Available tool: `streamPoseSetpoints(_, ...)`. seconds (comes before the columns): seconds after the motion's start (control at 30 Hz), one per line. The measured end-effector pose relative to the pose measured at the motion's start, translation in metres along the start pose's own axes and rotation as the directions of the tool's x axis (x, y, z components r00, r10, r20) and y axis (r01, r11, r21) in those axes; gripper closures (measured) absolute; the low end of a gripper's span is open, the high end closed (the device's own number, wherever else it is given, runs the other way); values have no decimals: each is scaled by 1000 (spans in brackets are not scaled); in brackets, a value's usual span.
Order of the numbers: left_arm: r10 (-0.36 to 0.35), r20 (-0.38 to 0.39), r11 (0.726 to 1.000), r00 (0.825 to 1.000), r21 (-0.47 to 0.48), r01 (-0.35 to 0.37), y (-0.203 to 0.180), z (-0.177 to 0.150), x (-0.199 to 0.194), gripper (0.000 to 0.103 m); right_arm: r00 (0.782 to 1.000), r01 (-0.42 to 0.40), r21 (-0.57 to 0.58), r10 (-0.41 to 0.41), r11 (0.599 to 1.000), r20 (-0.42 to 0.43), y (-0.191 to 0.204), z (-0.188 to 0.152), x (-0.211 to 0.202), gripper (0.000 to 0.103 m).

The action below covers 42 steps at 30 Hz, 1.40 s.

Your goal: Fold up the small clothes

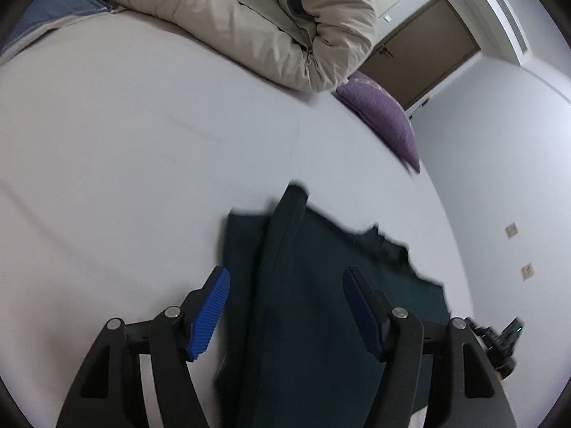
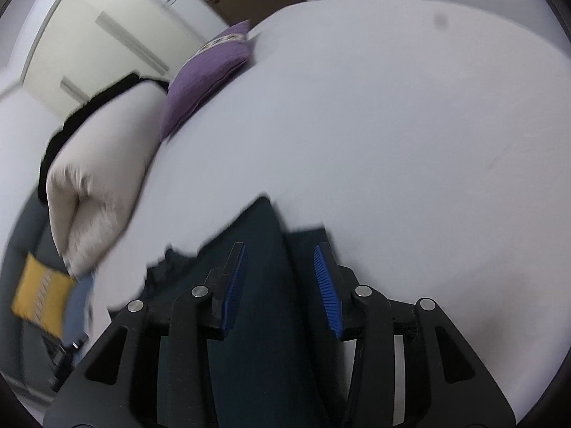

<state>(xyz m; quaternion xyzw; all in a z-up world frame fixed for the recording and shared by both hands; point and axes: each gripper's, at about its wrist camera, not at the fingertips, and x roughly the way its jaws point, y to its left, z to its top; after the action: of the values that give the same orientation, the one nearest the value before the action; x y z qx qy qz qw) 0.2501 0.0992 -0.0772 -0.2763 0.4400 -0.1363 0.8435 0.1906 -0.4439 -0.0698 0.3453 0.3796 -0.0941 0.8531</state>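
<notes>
A dark teal garment (image 1: 321, 285) lies on the white bed sheet (image 1: 125, 160), with a raised fold running lengthwise. My left gripper (image 1: 285, 278) is open, its blue pads (image 1: 210, 314) on either side of that fold, not closed on it. In the right wrist view the same garment (image 2: 260, 285) runs between the pads of my right gripper (image 2: 280, 260), which is also open around a raised ridge of cloth. The other gripper's black body (image 1: 506, 335) shows at the garment's right edge.
A rolled beige duvet (image 1: 267, 18) lies at the far side of the bed, beside a purple cushion (image 1: 382, 114). The bed's right edge drops off by a white wall (image 1: 499, 178). A yellow cushion (image 2: 39, 303) sits low at the left in the right wrist view.
</notes>
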Motion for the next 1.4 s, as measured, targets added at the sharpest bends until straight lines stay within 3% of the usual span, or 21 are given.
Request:
streamPoseSetpoints(0.23,68,-35,997,997,49,-66,8,-49,-8,37,998,30,-155,-38,988,-46,6,-55,-31,65)
streamPoseSetpoints(0.37,91,-66,993,994,77,-86,10,-63,-3,59,997,27,-194,-41,981,-67,-3,-97,-58,65)
streamPoseSetpoints(0.5,104,-50,990,993,97,-98,13,-73,-9,68,998,35,-206,-47,978,-50,-9,-111,-82,65)
streamPoseSetpoints(0.7,115,-33,985,993,131,-110,10,-79,-12,75,996,67,-208,-79,976,-50,-21,-118,-93,65)
streamPoseSetpoints(0.8,122,-29,983,992,141,-116,7,-79,-12,80,994,71,-213,-86,974,-62,-23,-123,-93,71)
streamPoseSetpoints(1.0,127,-33,982,991,147,-121,6,-78,-9,87,988,133,-282,-150,950,-40,-14,-128,-91,96)
streamPoseSetpoints(1.23,90,-8,988,996,127,-88,8,-79,-21,96,989,135,-276,-146,952,-18,-10,-125,-101,98)
streamPoseSetpoints(1.4,72,10,995,997,62,-72,19,-90,-28,96,993,113,-275,-115,955,6,-3,-122,-114,98)
